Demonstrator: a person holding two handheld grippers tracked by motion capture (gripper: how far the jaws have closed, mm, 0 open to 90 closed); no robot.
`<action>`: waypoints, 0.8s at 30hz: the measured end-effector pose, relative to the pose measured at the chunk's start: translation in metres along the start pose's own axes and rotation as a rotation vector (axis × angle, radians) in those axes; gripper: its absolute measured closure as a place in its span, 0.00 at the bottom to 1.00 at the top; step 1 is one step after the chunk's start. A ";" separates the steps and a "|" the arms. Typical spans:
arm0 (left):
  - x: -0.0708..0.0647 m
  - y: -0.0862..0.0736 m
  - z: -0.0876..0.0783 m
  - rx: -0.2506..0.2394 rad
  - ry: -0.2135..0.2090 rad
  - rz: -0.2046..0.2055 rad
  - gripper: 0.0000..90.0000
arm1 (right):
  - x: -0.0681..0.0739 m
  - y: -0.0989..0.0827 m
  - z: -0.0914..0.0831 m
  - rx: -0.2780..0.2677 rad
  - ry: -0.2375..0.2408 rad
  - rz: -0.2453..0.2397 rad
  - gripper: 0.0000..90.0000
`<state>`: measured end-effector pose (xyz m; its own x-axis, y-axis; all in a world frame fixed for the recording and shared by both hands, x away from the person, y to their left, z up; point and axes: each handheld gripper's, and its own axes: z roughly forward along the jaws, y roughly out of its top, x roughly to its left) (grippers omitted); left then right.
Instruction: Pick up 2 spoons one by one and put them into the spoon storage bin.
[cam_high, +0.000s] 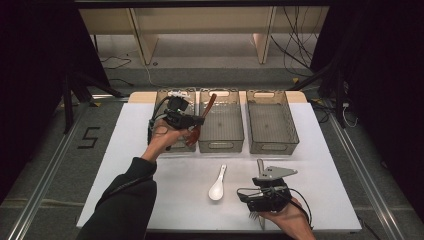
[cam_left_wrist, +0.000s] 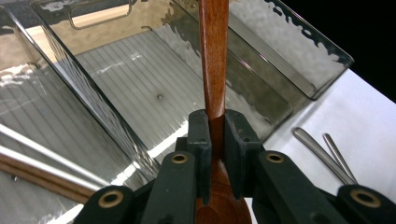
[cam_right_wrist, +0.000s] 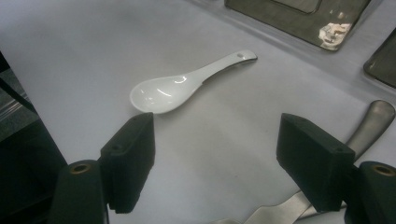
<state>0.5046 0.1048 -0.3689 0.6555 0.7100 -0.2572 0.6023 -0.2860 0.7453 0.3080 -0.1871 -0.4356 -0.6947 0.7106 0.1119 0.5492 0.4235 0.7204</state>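
The person's left forearm reaches up and forward from the lower left of the high view, sleeve dark, wrist bent so that the left gripper (cam_high: 196, 120) hangs over the gap between the left bin (cam_high: 165, 100) and the middle bin (cam_high: 221, 131) of three clear ribbed plastic bins set in a row at the far side of the white table (cam_high: 150, 200). Its jaws are clenched on a wooden spoon (cam_high: 200, 120): in the left gripper view the two black pads press on the narrow neck of the spoon (cam_left_wrist: 214, 70) just above the bowl, the bowl lying down between the jaw arms and the handle rising straight away from the gripper. In the high view the spoon's long axis runs from near-left to far-right, bowl end towards the person and low by the left bin's front edge, handle tip slanting up over the middle bin's near-left corner.

The right hand (cam_high: 287, 217) rests low at the near right of the table, holding the right gripper (cam_high: 260, 170) level and pointing away from the person. Its jaws (cam_right_wrist: 215, 158) stand wide apart, released, with nothing between the pads. A white ceramic soup spoon (cam_right_wrist: 187, 84) lies flat on the table just ahead and to its left, bowl near, handle pointing away. A metal utensil handle (cam_right_wrist: 373, 123) lies by the right jaw.
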 end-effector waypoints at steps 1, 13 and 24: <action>0.000 0.002 0.002 -0.004 0.001 -0.001 0.90 | 0.000 0.000 0.000 0.001 0.002 -0.001 0.32; -0.003 0.020 0.027 -0.024 0.011 -0.033 0.90 | -0.001 -0.001 0.000 0.004 0.006 0.000 0.32; 0.003 0.017 0.041 -0.034 0.020 -0.061 0.90 | 0.000 -0.001 0.000 0.001 0.008 -0.004 0.32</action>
<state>0.5357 0.0754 -0.3819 0.6086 0.7384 -0.2906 0.6246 -0.2199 0.7493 0.3079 -0.1874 -0.4362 -0.7007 0.7042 0.1145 0.5469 0.4269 0.7202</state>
